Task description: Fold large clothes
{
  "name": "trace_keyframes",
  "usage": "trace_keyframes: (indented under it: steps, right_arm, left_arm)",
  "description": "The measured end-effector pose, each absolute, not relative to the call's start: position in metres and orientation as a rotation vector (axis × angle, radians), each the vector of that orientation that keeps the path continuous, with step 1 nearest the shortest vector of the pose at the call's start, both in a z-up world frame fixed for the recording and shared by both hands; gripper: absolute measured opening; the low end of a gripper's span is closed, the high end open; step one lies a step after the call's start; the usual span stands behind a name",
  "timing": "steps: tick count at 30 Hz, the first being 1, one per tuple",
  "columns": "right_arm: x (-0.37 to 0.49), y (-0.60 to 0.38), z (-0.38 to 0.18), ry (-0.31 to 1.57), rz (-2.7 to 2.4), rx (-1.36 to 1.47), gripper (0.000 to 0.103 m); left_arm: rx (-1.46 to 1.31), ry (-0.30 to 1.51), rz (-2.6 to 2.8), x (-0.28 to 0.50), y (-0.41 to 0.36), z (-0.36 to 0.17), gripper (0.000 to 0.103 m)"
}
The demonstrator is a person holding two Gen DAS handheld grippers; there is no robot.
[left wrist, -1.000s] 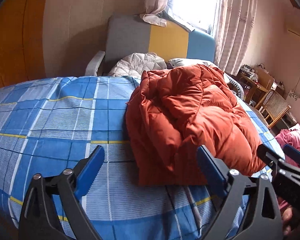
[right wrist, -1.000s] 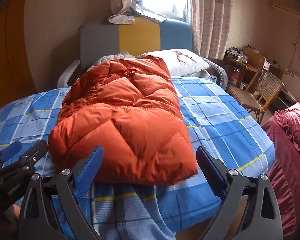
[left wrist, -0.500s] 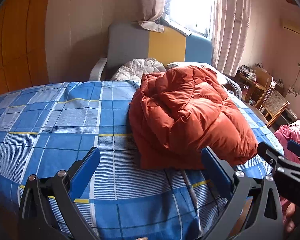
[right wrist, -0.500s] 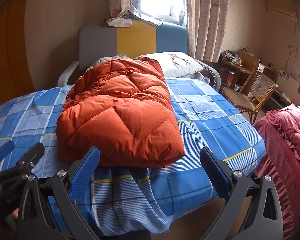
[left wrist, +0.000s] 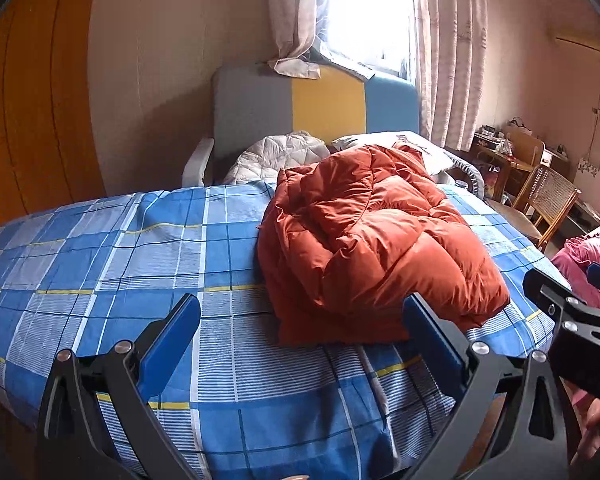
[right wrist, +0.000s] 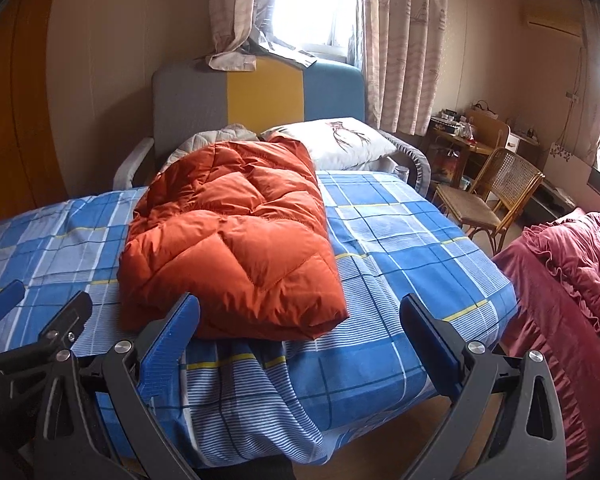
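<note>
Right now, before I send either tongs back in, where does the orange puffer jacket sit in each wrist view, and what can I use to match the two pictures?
Left wrist: the orange puffer jacket lies right of centre on the blue plaid bedspread.
Right wrist: the jacket lies left of centre, its near hem by the bed's front edge.
Shared landmark: the grey, yellow and blue headboard behind it.

A home bedroom, bed under a blue plaid sheet [right wrist: 400, 240], grey, yellow and blue padded headboard [right wrist: 260, 96], white printed pillow [right wrist: 332, 140], pale patterned window curtains [right wrist: 404, 40], woven cane chair [right wrist: 496, 188], cluttered wooden side desk [right wrist: 460, 136]
</note>
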State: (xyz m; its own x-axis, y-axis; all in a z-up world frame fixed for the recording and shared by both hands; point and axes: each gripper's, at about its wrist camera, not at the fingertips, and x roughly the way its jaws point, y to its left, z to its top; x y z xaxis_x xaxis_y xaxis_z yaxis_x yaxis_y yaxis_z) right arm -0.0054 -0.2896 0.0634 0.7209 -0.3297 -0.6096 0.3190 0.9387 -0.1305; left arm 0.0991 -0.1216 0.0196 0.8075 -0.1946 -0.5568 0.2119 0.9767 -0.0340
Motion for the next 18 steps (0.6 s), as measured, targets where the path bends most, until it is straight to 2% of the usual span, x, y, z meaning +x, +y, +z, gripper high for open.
trace_keyframes:
  steps: [18]
  right_arm:
    - [-0.004,-0.293,0.053,0.708,-0.362,-0.006,0.100]
  left_arm:
    - [0.009,0.607,-0.203,0.099,-0.124,0.014,0.101]
